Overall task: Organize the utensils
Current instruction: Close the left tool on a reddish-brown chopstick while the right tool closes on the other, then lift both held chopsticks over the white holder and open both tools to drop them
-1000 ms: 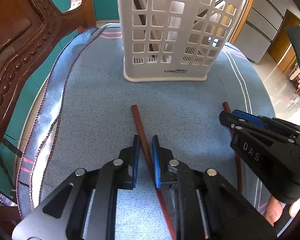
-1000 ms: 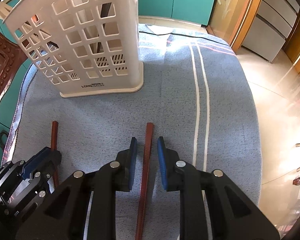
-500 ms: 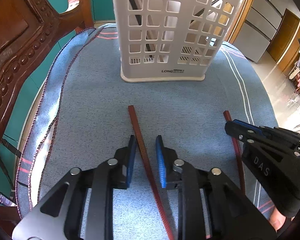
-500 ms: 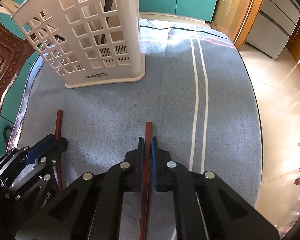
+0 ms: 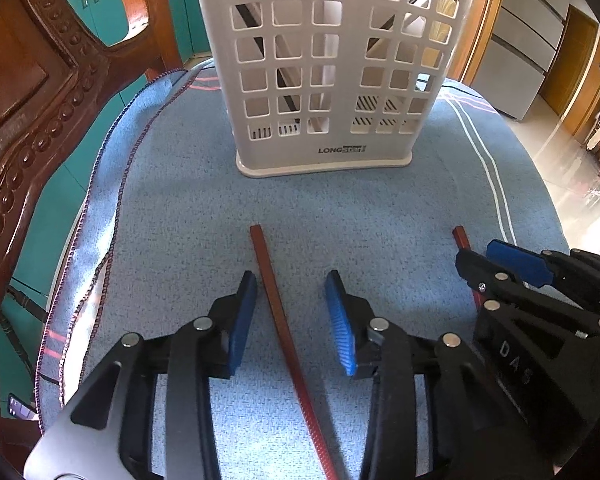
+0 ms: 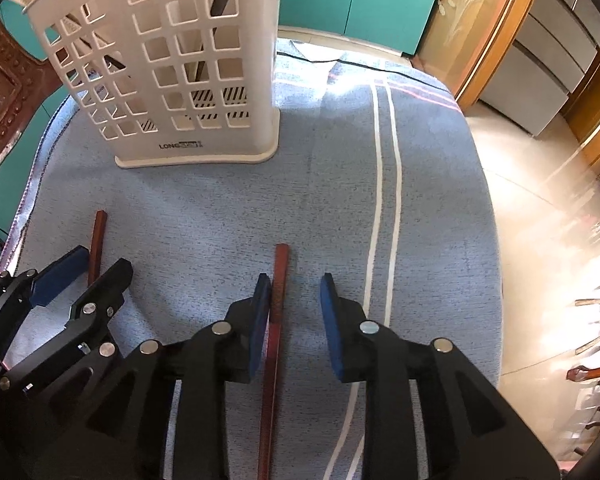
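Item: two red chopsticks, flat on blue cloth before the basket (image 5: 320,80). Our left gripper (image 5: 292,316) and right gripper (image 6: 294,312), just opening, straddled left chopstick (image 5: 278,312) and right chopstick (image 6: 276,312) unclamped. We judged centring each stick before closing wise.

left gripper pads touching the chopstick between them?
Apart. Left wrist view: the left gripper straddles the chopstick, blue cloth showing on both sides; jaws have just been opening.

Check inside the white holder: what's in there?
Through the white holder's lattice, a few dark slanted sticks lean inside, with slotted drain holes at the floor. How many there are and what kind can't be told; the walls cover most of them and the top is cropped.
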A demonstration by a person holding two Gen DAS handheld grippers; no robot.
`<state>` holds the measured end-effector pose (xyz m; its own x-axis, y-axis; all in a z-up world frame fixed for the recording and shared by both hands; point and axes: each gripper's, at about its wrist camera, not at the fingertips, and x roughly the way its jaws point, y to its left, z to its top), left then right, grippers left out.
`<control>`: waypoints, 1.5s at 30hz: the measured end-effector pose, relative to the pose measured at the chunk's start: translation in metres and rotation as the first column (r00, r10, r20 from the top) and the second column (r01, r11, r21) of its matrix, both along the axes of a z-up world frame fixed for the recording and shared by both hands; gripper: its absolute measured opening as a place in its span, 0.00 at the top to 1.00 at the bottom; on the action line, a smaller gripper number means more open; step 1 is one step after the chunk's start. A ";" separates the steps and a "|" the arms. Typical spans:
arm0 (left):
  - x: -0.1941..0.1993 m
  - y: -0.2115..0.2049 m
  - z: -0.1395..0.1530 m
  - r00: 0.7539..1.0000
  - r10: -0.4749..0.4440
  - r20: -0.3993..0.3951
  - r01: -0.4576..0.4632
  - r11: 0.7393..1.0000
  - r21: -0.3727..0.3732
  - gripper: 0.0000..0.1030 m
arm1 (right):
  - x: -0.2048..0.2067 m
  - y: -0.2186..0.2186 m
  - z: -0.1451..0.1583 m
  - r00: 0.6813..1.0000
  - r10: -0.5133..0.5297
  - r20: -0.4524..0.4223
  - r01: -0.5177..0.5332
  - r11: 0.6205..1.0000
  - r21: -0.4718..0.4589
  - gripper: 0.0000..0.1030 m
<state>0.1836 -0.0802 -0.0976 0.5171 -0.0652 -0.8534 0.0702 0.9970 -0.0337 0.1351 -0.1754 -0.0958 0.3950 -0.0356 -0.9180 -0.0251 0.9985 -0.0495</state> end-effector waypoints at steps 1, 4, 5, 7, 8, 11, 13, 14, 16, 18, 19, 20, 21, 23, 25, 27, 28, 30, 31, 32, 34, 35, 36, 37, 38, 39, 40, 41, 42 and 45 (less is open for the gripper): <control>0.001 0.000 0.000 1.000 -0.002 0.001 0.002 1.000 0.000 0.64 | 0.001 -0.002 0.001 1.000 -0.001 -0.003 0.001 1.000 0.010 0.74; 0.002 0.001 -0.001 1.000 -0.008 0.005 0.008 1.000 0.004 0.63 | 0.003 -0.004 0.001 1.000 0.004 -0.005 -0.004 1.000 0.017 0.74; 0.002 0.002 -0.001 1.000 -0.009 0.006 0.009 1.000 0.005 0.63 | 0.002 -0.002 0.001 1.000 0.012 0.001 -0.012 1.000 0.006 0.74; 0.002 0.002 -0.001 1.000 -0.010 0.009 0.010 1.000 0.006 0.64 | 0.001 -0.001 0.002 1.000 0.019 0.006 -0.019 1.000 -0.003 0.76; 0.002 0.002 -0.001 1.000 -0.011 0.010 0.011 1.000 0.006 0.65 | 0.003 -0.004 0.001 1.000 0.027 0.008 -0.027 1.000 -0.001 0.83; 0.001 0.003 -0.001 1.000 -0.010 0.018 0.010 1.000 0.007 0.78 | 0.004 -0.004 0.001 0.999 0.045 0.008 -0.045 0.999 0.030 0.92; 0.002 0.004 0.000 1.000 -0.010 0.021 0.010 1.000 0.005 0.87 | 0.004 -0.004 0.001 0.999 0.049 0.013 -0.049 0.998 0.030 0.92; 0.001 0.004 0.000 1.000 -0.009 0.021 0.009 1.000 0.005 0.90 | 0.004 -0.003 0.001 0.999 0.052 0.014 -0.052 0.998 0.033 0.93; 0.002 0.007 0.001 1.000 0.003 0.017 -0.003 1.000 -0.016 0.91 | 0.004 -0.004 0.002 0.999 0.051 0.016 -0.052 0.997 0.057 0.93; 0.003 0.012 0.003 1.000 0.017 0.020 -0.016 0.999 -0.032 0.93 | 0.004 -0.006 0.007 0.999 0.042 0.029 -0.044 0.996 0.075 0.93; 0.002 0.015 0.007 0.999 0.027 0.036 -0.026 0.999 -0.033 0.93 | 0.002 -0.008 0.012 0.998 0.037 0.048 -0.041 0.996 0.083 0.94; 0.001 0.018 0.012 0.998 0.034 0.054 -0.032 0.999 -0.038 0.93 | 0.002 -0.011 0.018 0.997 0.033 0.066 -0.039 0.995 0.088 0.94; -0.002 0.022 0.020 0.996 0.043 0.081 -0.039 0.998 -0.055 0.93 | 0.001 -0.013 0.024 0.996 0.031 0.080 -0.039 0.995 0.095 0.94; -0.007 0.030 0.037 0.990 0.056 0.128 -0.046 0.996 -0.081 0.93 | -0.005 -0.019 0.041 0.991 0.029 0.129 -0.045 0.991 0.123 0.94; -0.016 0.038 0.056 0.980 0.070 0.186 -0.051 0.993 -0.104 0.93 | -0.012 -0.022 0.055 0.984 0.030 0.174 -0.055 0.988 0.143 0.94; -0.027 0.049 0.078 0.966 0.086 0.244 -0.052 0.989 -0.141 0.93 | -0.022 -0.027 0.075 0.973 0.033 0.230 -0.074 0.982 0.173 0.94; -0.031 0.052 0.086 0.960 0.093 0.266 -0.052 0.986 -0.158 0.93 | -0.028 -0.031 0.087 0.965 0.034 0.261 -0.088 0.977 0.197 0.94; -0.041 0.061 0.104 0.945 0.114 0.305 -0.055 0.979 -0.195 0.93 | -0.039 -0.039 0.107 0.951 0.029 0.308 -0.105 0.967 0.233 0.94; -0.047 0.068 0.116 0.934 0.133 0.333 -0.059 0.973 -0.224 0.93 | -0.043 -0.043 0.115 0.945 0.022 0.327 -0.108 0.963 0.248 0.94; -0.051 0.073 0.125 0.924 0.148 0.353 -0.060 0.967 -0.248 0.93 | -0.049 -0.048 0.127 0.935 0.010 0.355 -0.113 0.956 0.271 0.94; -0.061 0.086 0.148 0.896 0.189 0.402 -0.062 0.949 -0.308 0.93 | -0.057 -0.057 0.148 0.915 -0.013 0.402 -0.122 0.944 0.307 0.93; -0.066 0.093 0.160 0.879 0.210 0.429 -0.061 0.940 -0.336 0.93 | -0.059 -0.065 0.162 0.901 -0.032 0.434 -0.124 0.937 0.327 0.93; -0.069 0.100 0.172 0.860 0.230 0.455 -0.057 0.930 -0.362 0.93 | -0.062 -0.068 0.171 0.889 -0.047 0.456 -0.125 0.932 0.340 0.93; -0.074 0.109 0.188 0.832 0.260 0.491 -0.053 0.917 -0.396 0.93 | -0.065 -0.073 0.187 0.868 -0.069 0.491 -0.129 0.925 0.358 0.93; -0.078 0.115 0.201 0.804 0.285 0.522 -0.045 0.905 -0.424 0.93 | -0.069 -0.074 0.198 0.854 -0.082 0.514 -0.132 0.921 0.367 0.93; -0.083 0.123 0.218 0.764 0.316 0.563 -0.031 0.889 -0.457 0.93 | -0.071 -0.077 0.211 0.832 -0.098 0.546 -0.139 0.916 0.375 0.93; -0.086 0.127 0.228 0.733 0.337 0.590 -0.021 0.879 -0.477 0.93 | -0.072 -0.078 0.225 0.809 -0.112 0.577 -0.144 0.914 0.379 0.93; -0.088 0.132 0.240 0.698 0.360 0.619 -0.009 0.868 -0.496 0.93 | -0.067 -0.081 0.234 0.792 -0.124 0.598 -0.145 0.913 0.381 0.93; -0.089 0.134 0.248 0.679 0.373 0.633 -0.003 0.863 -0.506 0.93 | -0.066 -0.081 0.244 0.777 -0.135 0.615 -0.145 0.912 0.384 0.93; -0.076 0.138 0.265 0.619 0.423 0.662 0.007 0.839 -0.543 0.93 | -0.053 -0.082 0.275 0.711 -0.180 0.680 -0.155 0.903 0.401 0.93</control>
